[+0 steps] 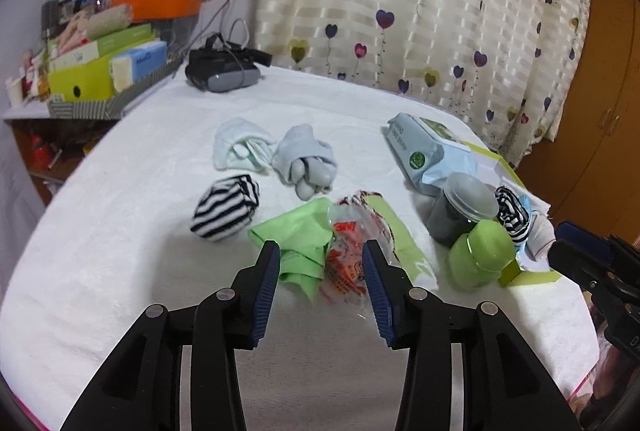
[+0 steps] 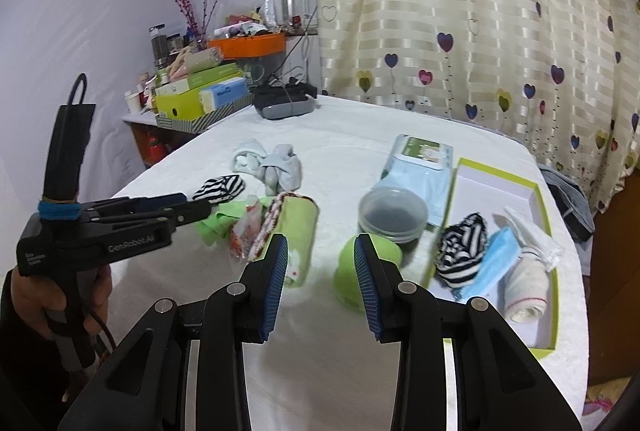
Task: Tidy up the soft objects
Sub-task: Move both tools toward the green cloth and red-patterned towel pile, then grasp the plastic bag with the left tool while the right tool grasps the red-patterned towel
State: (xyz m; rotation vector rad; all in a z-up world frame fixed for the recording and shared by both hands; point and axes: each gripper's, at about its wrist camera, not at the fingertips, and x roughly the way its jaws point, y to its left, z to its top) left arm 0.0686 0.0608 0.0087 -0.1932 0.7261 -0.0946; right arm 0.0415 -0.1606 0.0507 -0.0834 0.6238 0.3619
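My left gripper (image 1: pixel 320 251) stands open low over a crumpled green cloth (image 1: pixel 300 235) and a clear plastic packet (image 1: pixel 348 259) with orange print; its pads touch neither. A striped sock ball (image 1: pixel 226 207), a grey sock bundle (image 1: pixel 308 163) and a pale sock (image 1: pixel 240 147) lie beyond. My right gripper (image 2: pixel 320 243) is open and holds nothing, with a green jar (image 2: pixel 368 271) just behind its right finger. The green-rimmed box (image 2: pixel 540 199) at the right holds a striped sock (image 2: pixel 464 247), a blue mask (image 2: pixel 496 259) and a rolled white sock (image 2: pixel 528 287).
A rolled green towel (image 2: pixel 296 231), a clear tub with dark contents (image 2: pixel 392 215) and a wipes pack (image 2: pixel 420 159) lie mid-table. A black headset (image 2: pixel 284 103) sits at the far edge. Cluttered shelves (image 2: pixel 192 99) stand at the left, a heart-print curtain (image 2: pixel 480 31) behind.
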